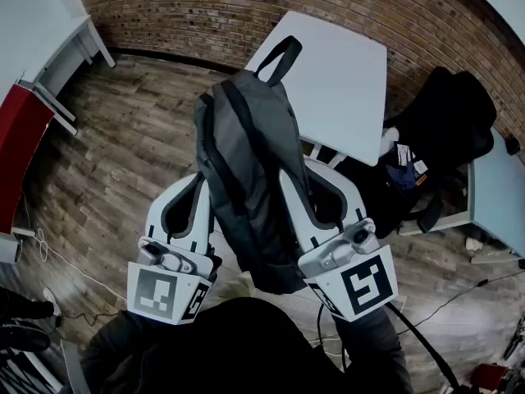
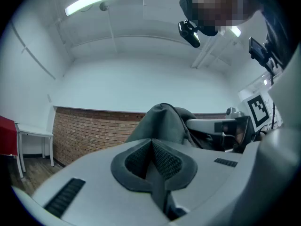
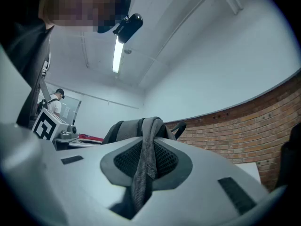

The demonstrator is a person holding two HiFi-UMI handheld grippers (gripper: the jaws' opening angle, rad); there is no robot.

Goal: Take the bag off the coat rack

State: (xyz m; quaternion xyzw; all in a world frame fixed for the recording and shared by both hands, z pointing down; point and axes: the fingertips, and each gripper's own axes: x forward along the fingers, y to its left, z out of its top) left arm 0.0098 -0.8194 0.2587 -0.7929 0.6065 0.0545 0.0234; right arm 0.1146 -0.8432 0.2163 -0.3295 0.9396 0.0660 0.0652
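Wood-plank floor (image 1: 131,130), brick wall (image 1: 246,15), white table (image 1: 344,64), left gripper (image 2: 153,147) and right gripper (image 3: 146,147) fingers pinched shut on grey bag (image 1: 254,187)

Open wood floor (image 1: 139,113) lies left; white table (image 1: 336,80) ahead, seemingly a black chair (image 1: 447,121) right, block passage.

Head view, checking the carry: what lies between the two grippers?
The grey backpack, gripped by the left gripper and the right gripper; the head view shows it.
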